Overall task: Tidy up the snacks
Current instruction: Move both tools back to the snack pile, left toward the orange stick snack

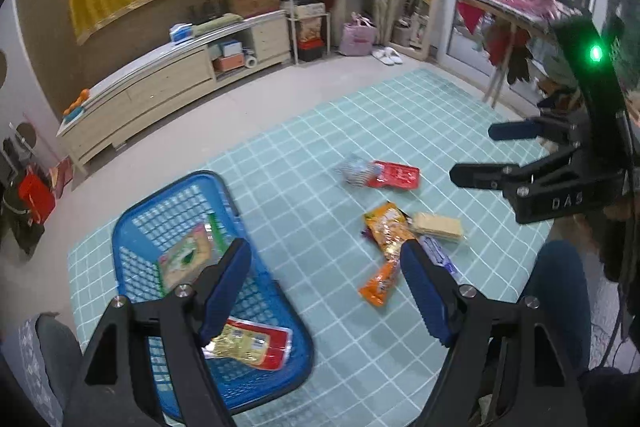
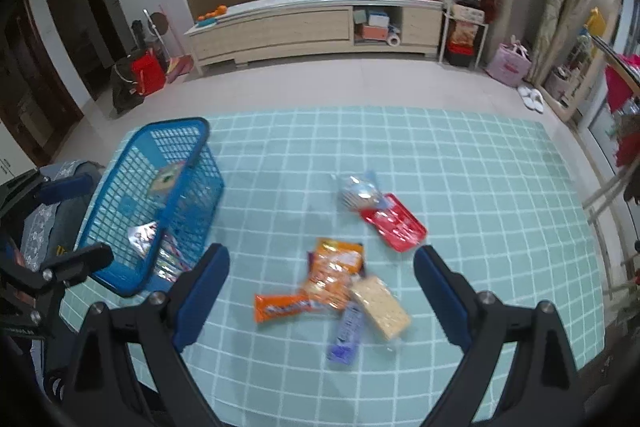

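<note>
A blue plastic basket [image 1: 132,223] [image 2: 120,183] lies on the teal checked mat and holds a green-and-cream packet [image 1: 184,259] and a red-and-yellow packet [image 1: 248,345]. Loose on the mat lie a red packet [image 2: 394,223], a clear wrapped snack [image 2: 358,193], an orange bag [image 2: 334,273], an orange bar [image 2: 286,307], a purple bar [image 2: 346,333] and a cracker pack [image 2: 380,307]. My left gripper [image 1: 326,291] is open and empty above the basket's near end. My right gripper [image 2: 320,291] is open and empty above the snack pile; it also shows in the left wrist view [image 1: 472,155].
A long low wooden cabinet [image 2: 312,27] stands along the far wall, a white shelf rack [image 2: 464,7] to its right. A pink bag [image 2: 508,65] and slippers [image 2: 532,99] lie at the right. A clothes rack [image 1: 516,7] stands by the window. My knees flank the mat.
</note>
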`<state>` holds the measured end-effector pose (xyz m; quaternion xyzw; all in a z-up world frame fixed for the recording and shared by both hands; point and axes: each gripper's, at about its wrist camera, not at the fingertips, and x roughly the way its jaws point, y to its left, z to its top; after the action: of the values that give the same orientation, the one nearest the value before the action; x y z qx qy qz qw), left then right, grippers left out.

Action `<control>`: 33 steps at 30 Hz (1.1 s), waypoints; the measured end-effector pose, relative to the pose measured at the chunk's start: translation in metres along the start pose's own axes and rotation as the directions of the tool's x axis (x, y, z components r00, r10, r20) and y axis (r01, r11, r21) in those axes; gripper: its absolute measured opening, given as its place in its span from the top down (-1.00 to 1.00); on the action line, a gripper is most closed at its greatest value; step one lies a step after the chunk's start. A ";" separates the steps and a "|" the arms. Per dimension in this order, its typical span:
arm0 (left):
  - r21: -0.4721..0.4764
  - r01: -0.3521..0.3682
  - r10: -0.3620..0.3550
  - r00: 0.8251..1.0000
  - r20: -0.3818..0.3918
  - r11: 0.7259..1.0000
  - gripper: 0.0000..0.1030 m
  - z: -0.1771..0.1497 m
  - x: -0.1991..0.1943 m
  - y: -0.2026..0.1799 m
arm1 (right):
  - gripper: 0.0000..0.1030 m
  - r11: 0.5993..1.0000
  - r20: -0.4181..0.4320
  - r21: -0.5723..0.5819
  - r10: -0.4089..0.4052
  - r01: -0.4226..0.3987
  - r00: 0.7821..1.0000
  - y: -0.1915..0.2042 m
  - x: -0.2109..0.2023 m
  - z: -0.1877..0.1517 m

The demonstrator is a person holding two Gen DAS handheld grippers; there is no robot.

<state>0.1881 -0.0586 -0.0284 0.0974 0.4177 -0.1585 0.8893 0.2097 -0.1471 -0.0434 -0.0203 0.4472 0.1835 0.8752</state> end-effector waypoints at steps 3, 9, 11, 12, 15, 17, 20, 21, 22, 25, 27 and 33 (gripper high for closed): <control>0.031 0.013 -0.012 1.000 -0.013 0.999 -0.46 0.000 0.012 -0.019 | -0.85 1.000 -0.007 0.004 -0.003 0.003 1.000 -0.013 -0.001 -0.008; 0.043 0.047 -0.045 0.998 -0.052 0.998 -0.47 -0.001 0.035 -0.040 | -0.85 1.000 -0.024 -0.020 0.000 0.000 1.000 -0.028 0.003 -0.022; 0.045 0.055 -0.052 0.997 -0.066 0.997 -0.46 -0.004 0.040 -0.047 | -0.85 1.000 -0.033 -0.029 0.005 -0.006 0.999 -0.033 0.006 -0.028; 0.046 0.059 -0.055 0.996 -0.073 0.997 -0.46 -0.005 0.043 -0.051 | -0.85 0.999 -0.040 -0.032 0.008 -0.009 0.999 -0.035 0.008 -0.030; 0.053 0.068 -0.063 0.993 -0.098 0.996 -0.46 -0.006 0.056 -0.058 | -0.85 0.999 -0.065 -0.036 0.017 -0.019 0.998 -0.044 0.018 -0.040; 0.058 0.072 -0.065 0.991 -0.117 0.996 -0.46 -0.009 0.065 -0.063 | -0.85 0.999 -0.083 -0.031 0.020 -0.023 0.996 -0.050 0.026 -0.046; 0.059 0.077 -0.068 0.987 -0.143 0.995 -0.46 -0.011 0.077 -0.068 | -0.85 0.999 -0.105 -0.033 0.038 -0.042 0.994 -0.057 0.036 -0.055; 0.061 0.077 -0.067 0.986 -0.152 0.995 -0.46 -0.012 0.081 -0.071 | -0.85 0.998 -0.110 -0.036 0.039 -0.043 0.993 -0.059 0.040 -0.057; 0.065 0.075 -0.063 0.985 -0.164 0.995 -0.46 -0.013 0.087 -0.073 | -0.85 0.998 -0.115 -0.038 0.040 -0.044 0.993 -0.060 0.043 -0.059; 0.074 0.062 -0.047 0.980 -0.194 0.995 -0.47 -0.016 0.103 -0.077 | -0.85 0.998 -0.126 -0.031 0.051 -0.055 0.991 -0.067 0.053 -0.064; 0.068 0.059 -0.042 0.975 -0.219 0.996 -0.46 -0.018 0.115 -0.078 | -0.85 0.998 -0.132 -0.020 0.059 -0.062 0.989 -0.071 0.060 -0.068; 0.102 0.051 -0.020 0.960 -0.280 0.994 -0.46 -0.024 0.148 -0.084 | -0.85 0.998 -0.151 -0.027 0.054 -0.058 0.987 -0.082 0.078 -0.079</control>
<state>0.2292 -0.1595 -0.1618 0.1592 0.5309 -0.1816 0.8123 0.2180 -0.2160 -0.1626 -0.0350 0.5092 0.2128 0.8332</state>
